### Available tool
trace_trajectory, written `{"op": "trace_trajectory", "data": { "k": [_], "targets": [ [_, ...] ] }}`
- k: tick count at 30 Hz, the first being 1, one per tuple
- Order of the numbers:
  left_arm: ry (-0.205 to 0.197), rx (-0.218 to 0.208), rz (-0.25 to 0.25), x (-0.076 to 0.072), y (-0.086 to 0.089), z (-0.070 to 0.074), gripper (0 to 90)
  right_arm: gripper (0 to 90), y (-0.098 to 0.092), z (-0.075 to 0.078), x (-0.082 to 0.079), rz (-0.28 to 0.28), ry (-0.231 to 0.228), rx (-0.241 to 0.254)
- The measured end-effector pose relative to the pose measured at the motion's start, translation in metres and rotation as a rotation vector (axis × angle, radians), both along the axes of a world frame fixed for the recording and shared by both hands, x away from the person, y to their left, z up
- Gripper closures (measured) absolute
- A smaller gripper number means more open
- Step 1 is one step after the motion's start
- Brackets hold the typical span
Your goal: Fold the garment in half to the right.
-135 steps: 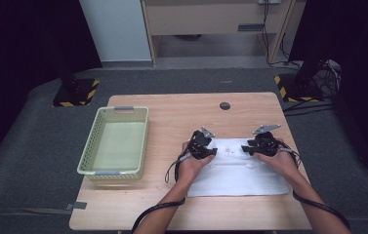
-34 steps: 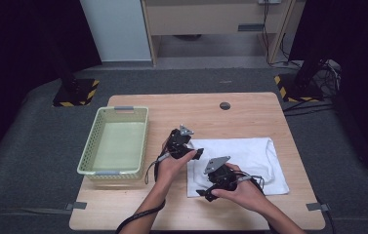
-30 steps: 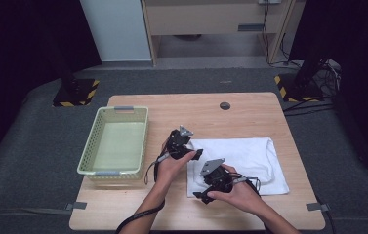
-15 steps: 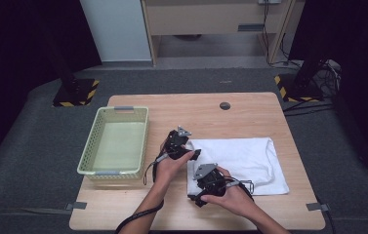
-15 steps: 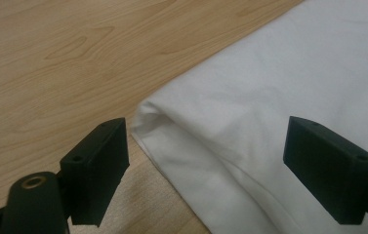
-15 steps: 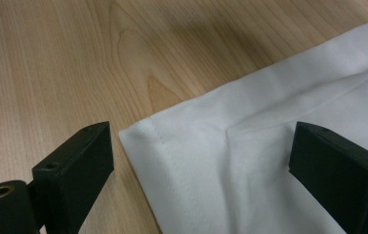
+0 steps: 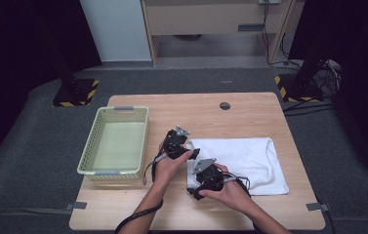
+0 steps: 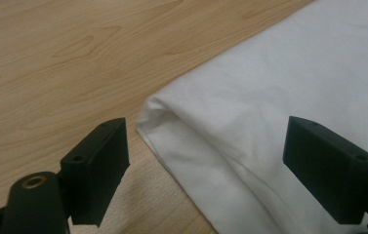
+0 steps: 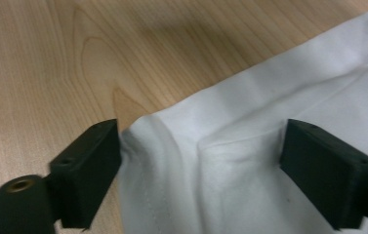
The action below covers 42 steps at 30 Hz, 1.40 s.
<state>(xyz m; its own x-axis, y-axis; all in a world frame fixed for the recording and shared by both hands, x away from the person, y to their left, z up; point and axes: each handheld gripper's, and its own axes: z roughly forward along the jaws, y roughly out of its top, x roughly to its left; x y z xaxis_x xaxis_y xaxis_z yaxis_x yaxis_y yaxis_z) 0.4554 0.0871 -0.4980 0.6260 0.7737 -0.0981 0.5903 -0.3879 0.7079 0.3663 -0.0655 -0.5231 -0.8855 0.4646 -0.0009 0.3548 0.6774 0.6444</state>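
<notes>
A white cloth [image 7: 242, 158] lies folded flat on the right half of the wooden table [image 7: 206, 114]. My left gripper [image 7: 192, 154] rests at the cloth's far left corner. In the left gripper view its jaws [image 8: 206, 170] stand open, with that corner [image 8: 181, 131] lying between them. My right gripper [image 7: 194, 191] is at the near left corner. Its jaws [image 9: 201, 170] have just been closing and still stand wide. The bunched corner [image 9: 181, 161] lies between them, its edge against the left pad [image 9: 93, 170].
A pale green plastic basket [image 7: 88, 157] stands on the left of the table, a hand's width from the left gripper. A small dark round disc [image 7: 225, 105] sits near the table's far edge. Bare wood runs along the near edge.
My right hand has slid left along the cloth's near edge to its near left corner. The left hand has stayed at the far left corner.
</notes>
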Motion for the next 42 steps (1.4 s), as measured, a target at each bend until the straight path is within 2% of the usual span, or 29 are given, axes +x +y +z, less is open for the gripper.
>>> {"op": "trace_trajectory", "data": {
  "k": [9, 16, 18, 25, 29, 31, 34, 42],
  "targets": [
    [-0.008, -0.002, -0.005, -0.001, -0.003, 0.002, 18.2, 48.2, -0.010, 0.002, 0.005, -0.057, -0.020, 0.034],
    [-0.010, -0.004, -0.008, -0.001, -0.004, 0.002, 18.5, 72.7, -0.013, 0.004, 0.005, -0.067, -0.037, 0.015],
    [-0.014, -0.009, -0.005, -0.001, -0.005, 0.002, 18.7, 77.0, -0.015, 0.004, 0.005, -0.076, -0.040, 0.012],
    [-0.020, 0.011, -0.005, 0.007, -0.008, 0.002, 19.0, 78.9, -0.021, 0.004, 0.004, -0.114, -0.045, 0.012],
    [-0.043, 0.004, 0.027, 0.019, -0.010, 0.002, 22.0, 78.9, -0.023, 0.004, 0.005, -0.123, -0.047, 0.010],
    [-0.036, 0.005, 0.039, 0.027, -0.010, -0.002, 27.6, 78.9, -0.024, 0.004, 0.006, -0.128, -0.043, 0.011],
    [-0.017, 0.019, 0.047, 0.037, -0.009, -0.010, 30.7, 78.9, -0.026, 0.004, 0.008, -0.141, -0.045, 0.012],
    [0.029, -0.019, 0.043, 0.055, -0.017, -0.022, 34.4, 79.3, -0.029, 0.003, 0.010, -0.179, -0.056, 0.014]
  ]
}}
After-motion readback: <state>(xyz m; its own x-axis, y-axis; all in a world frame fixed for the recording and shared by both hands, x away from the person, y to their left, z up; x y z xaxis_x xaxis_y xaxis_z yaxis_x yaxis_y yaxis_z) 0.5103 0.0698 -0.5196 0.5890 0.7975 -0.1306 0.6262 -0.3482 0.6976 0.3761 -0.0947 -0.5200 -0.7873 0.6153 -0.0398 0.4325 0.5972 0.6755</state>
